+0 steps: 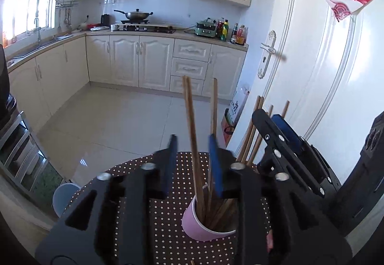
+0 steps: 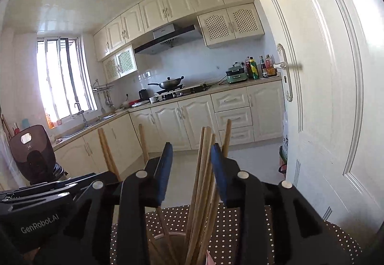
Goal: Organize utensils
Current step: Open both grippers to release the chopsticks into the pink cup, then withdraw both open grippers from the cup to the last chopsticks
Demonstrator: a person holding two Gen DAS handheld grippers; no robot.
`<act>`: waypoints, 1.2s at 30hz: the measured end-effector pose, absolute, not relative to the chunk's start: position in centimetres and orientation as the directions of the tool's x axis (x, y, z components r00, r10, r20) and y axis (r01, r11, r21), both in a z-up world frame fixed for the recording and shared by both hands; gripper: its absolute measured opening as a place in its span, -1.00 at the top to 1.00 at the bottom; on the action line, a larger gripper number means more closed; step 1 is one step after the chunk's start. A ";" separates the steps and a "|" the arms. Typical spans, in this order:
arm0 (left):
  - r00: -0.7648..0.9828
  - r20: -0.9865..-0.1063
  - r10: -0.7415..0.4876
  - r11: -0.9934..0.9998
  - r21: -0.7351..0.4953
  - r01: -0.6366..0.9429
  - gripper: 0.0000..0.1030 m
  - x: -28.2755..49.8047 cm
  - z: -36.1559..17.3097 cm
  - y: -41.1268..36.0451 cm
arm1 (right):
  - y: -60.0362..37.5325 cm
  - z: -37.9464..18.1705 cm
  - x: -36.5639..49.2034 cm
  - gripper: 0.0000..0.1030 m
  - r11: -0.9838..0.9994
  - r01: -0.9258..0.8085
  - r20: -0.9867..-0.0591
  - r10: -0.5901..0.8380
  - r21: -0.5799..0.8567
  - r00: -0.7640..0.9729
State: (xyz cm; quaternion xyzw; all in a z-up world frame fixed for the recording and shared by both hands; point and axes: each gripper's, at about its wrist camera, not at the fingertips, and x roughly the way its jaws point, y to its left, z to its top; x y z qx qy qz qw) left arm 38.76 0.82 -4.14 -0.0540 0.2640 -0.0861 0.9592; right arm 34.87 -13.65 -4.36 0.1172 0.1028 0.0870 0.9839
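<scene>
A pink cup (image 1: pixel 194 224) stands on the polka-dot table (image 1: pixel 168 229) and holds several wooden chopsticks (image 1: pixel 193 140). My left gripper (image 1: pixel 193 152) is open; its blue pads (image 1: pixel 172 159) stand either side of the upright chopsticks, apart from them. My right gripper (image 1: pixel 285 142) shows at the right in the left wrist view, beside a second bunch of chopsticks (image 1: pixel 252 135). In the right wrist view my right gripper (image 2: pixel 192 164) is open around that bunch (image 2: pixel 204 169), which stands in the cup (image 2: pixel 163 238); the pads (image 2: pixel 165 166) do not press it.
The table sits by a white door (image 1: pixel 324 61) on the right. Cream kitchen cabinets (image 1: pixel 129 61) and a tiled floor (image 1: pixel 108 126) lie beyond. A metal rack (image 1: pixel 19 152) stands at the left. The left gripper's body (image 2: pixel 36 200) fills the lower left of the right wrist view.
</scene>
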 end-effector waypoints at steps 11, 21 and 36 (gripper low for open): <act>0.860 -0.485 -0.158 0.986 -0.126 0.110 0.03 37.5 -3.2 1.5 | -14.8 -2.6 33.4 0.05 0.961 -0.145 -0.174 0.188 0.236 0.967; 0.861 -0.487 -0.146 0.988 -0.119 0.101 0.03 35.7 -2.9 1.7 | -15.8 -1.6 31.7 0.04 0.967 -0.127 -0.177 0.168 0.220 0.970; 0.837 -0.542 -0.081 0.997 -0.042 0.070 0.03 30.5 -5.8 2.2 | -16.7 -3.9 27.4 0.04 0.975 -0.108 -0.274 0.160 0.193 0.949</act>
